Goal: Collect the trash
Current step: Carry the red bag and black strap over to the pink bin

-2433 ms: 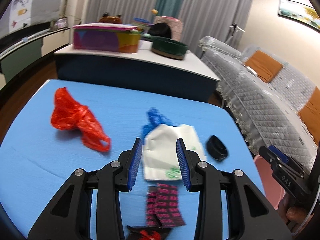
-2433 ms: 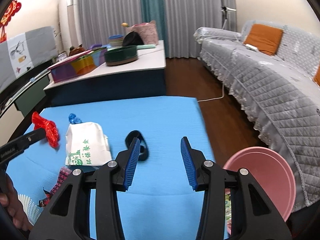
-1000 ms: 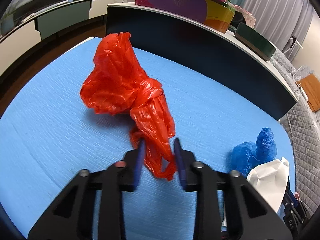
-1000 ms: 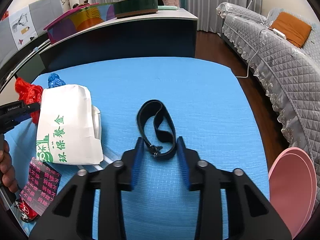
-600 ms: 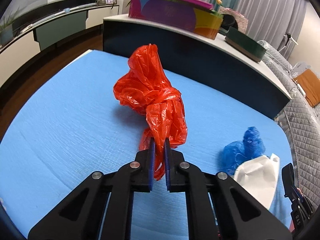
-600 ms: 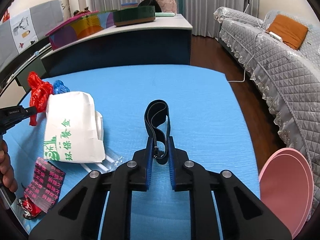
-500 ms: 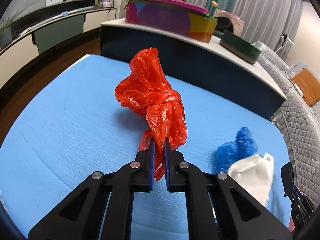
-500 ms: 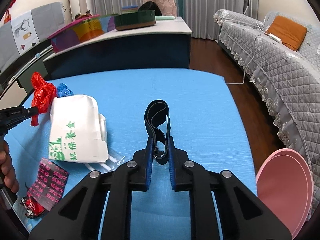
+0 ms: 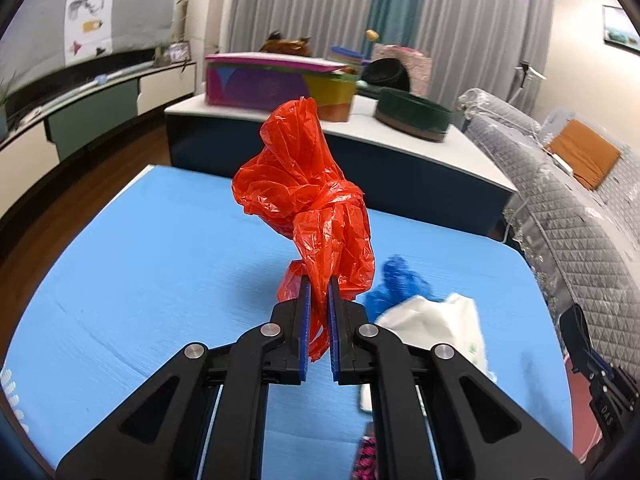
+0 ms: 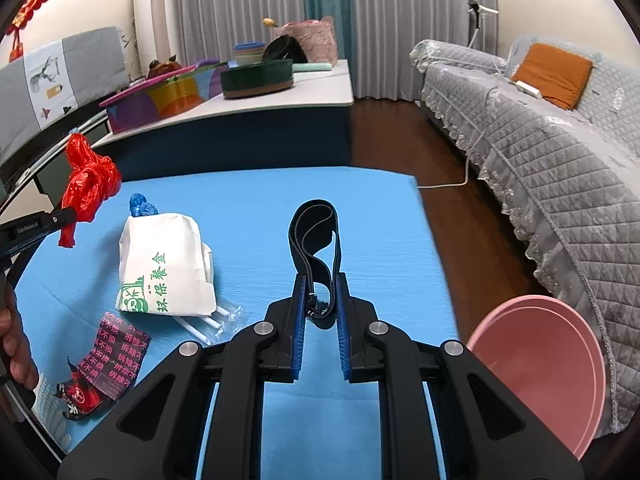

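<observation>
My left gripper [image 9: 318, 282] is shut on a crumpled red plastic bag [image 9: 308, 200] and holds it lifted above the blue table [image 9: 140, 264]; the bag also shows in the right wrist view [image 10: 88, 178]. My right gripper [image 10: 319, 280] is shut on a black strap [image 10: 314, 236], which stands up off the table. A white paper bag with green print [image 10: 164, 264], a blue plastic wad [image 10: 141, 205], a wrapped straw [image 10: 216, 322] and a red-and-black wrapper [image 10: 112, 354] lie on the table.
A pink basin [image 10: 552, 364] stands at the right, below the table edge. A low white table [image 10: 280, 92] with boxes and bowls is behind. A grey quilted sofa [image 10: 560, 136] runs along the right.
Both grippers have risen. The red bag has come up off the table in my left gripper, and the black strap has come up in my right gripper.
</observation>
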